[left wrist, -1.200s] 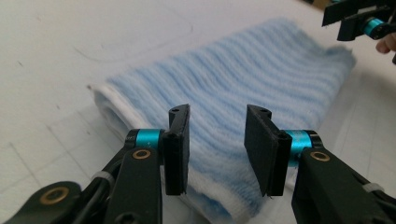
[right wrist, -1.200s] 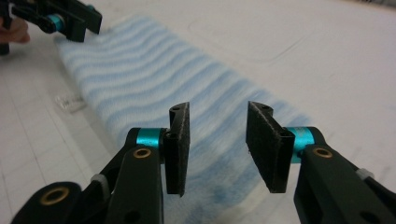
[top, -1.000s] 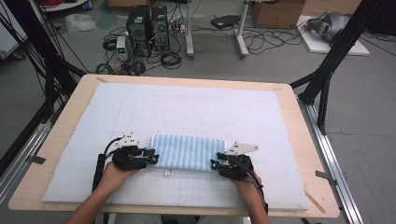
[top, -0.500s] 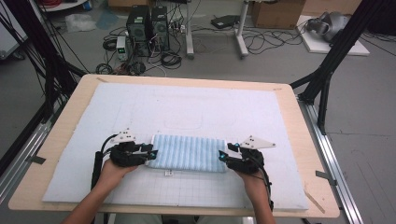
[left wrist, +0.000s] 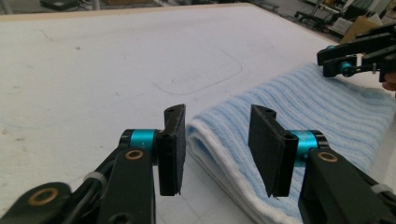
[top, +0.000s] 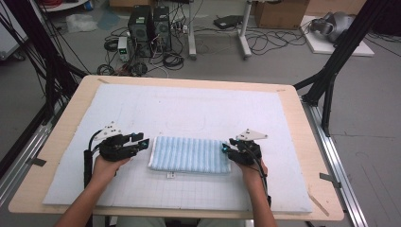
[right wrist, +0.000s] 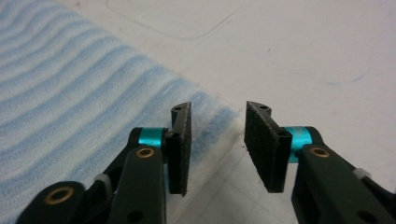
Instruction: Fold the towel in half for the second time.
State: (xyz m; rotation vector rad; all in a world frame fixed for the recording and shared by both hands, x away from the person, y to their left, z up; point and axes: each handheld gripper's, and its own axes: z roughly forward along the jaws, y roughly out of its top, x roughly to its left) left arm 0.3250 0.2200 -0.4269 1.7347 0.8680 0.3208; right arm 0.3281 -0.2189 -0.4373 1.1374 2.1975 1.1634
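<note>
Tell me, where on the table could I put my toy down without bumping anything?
The white mat is bare behind the folded blue towel, up to the far wooden table edge. The front strip between the person's forearms is also bare. It is crowded at the towel's ends, where the left gripper and right gripper sit.

The folded towel (top: 189, 155) is pale blue with ribbed stripes and, seemingly, a white edge, on a white mat (top: 189, 109).

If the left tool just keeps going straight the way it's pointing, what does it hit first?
Most likely the folded blue towel: its near end lies just ahead of the left tool, whose jaws stand open and empty. Depth is hard to judge.
</note>
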